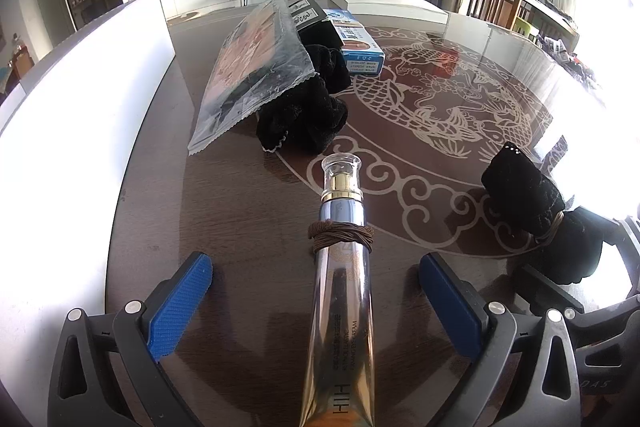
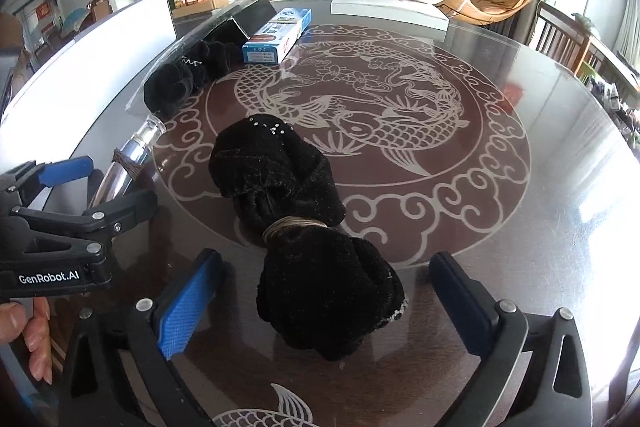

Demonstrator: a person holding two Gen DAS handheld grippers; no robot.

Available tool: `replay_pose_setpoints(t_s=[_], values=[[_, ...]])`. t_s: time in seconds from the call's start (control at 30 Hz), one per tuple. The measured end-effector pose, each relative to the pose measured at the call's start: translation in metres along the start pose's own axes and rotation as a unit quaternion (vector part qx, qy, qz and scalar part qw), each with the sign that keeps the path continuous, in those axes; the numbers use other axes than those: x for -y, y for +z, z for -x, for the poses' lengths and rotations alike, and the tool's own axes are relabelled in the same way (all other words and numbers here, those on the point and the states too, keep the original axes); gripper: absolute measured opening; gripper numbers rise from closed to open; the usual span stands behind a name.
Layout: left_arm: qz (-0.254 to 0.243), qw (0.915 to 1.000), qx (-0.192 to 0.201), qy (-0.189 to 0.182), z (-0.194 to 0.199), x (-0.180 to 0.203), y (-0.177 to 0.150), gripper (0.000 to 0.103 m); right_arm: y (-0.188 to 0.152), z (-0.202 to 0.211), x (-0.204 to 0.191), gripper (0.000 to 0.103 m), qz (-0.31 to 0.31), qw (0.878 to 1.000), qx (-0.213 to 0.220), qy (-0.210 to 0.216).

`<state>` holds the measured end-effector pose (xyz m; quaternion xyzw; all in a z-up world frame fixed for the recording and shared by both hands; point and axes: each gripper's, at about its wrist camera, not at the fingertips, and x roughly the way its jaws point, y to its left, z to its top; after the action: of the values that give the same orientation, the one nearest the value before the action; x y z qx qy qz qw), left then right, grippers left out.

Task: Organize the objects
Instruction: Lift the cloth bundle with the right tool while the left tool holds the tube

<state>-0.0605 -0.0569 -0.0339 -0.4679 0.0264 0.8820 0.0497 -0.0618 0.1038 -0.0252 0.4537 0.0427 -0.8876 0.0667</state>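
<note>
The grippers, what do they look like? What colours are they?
Each one, the left gripper and the right gripper, has a black frame with silver screws and two flat fingers with bumpy blue pads. White letters on the left one's side read GenRobot.AI.

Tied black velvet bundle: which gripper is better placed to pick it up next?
Right. The right gripper is open and straddles the tied black bundle. The left gripper is open around the silver cream tube, with the bundle off to its right.

tube: glossy silver metallic cream tube, clear plastic cap
bundle: matt black fuzzy cloth bundle
table: glossy dark glass-topped table
</note>
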Motion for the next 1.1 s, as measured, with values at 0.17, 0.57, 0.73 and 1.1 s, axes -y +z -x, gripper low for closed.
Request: replay_pose_setpoints(t_s=[0.17,0.57,0.73,1.1], values=[[0.000,1.0000,0.000,0.000,0.0000,0.0000,0.0000,0.103,-0.0006,0.0018,0.0028,0.103,-0.002,1.000,-0.001,0.003],[0.000,1.0000,0.000,0.000,-0.0001,-0.0001,-0.0002,0.103,-0.0003,0.0020,0.0029,0.103,-0.002,1.000,-0.001,0.003],[0.000,1.0000,0.000,-0.001,-0.0002,-0.0001,-0.0002,0.103,-0.0002,0.0021,0.0029,0.103,-0.002,1.000,-0.001,0.003],[0.000,1.0000,0.000,-0.001,-0.0001,-0.0001,-0.0003,0.103,0.0002,0.0020,0.0030,0.103,-0.002,1.000,-0.001,0.002]])
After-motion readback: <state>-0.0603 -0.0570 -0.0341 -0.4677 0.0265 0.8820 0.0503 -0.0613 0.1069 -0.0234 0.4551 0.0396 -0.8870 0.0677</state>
